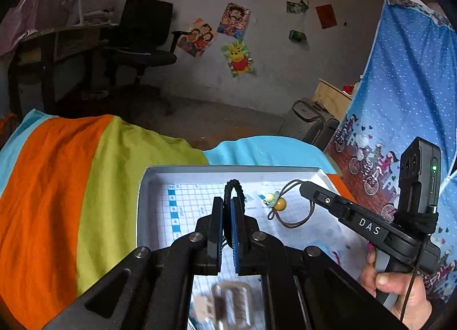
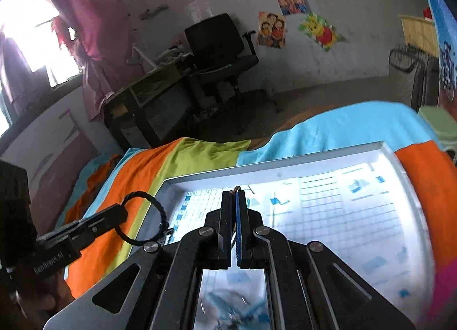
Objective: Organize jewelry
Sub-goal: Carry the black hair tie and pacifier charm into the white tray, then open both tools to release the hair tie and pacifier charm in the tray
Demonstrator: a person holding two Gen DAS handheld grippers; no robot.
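Note:
A white tray lined with grid-printed paper lies on a striped cloth. My left gripper is shut on a black braided bracelet, held above the tray; the same bracelet hangs as a loop in the right wrist view. My right gripper is shut on a thin brown cord necklace with a yellow bead and a pale green bead, held over the tray. Only the cord's tip shows between my right fingers.
The cloth has orange, green and blue stripes and drapes over the edge. A blue patterned curtain hangs at the right. A black office chair and a dark desk stand far behind. A person's hand holds the right gripper.

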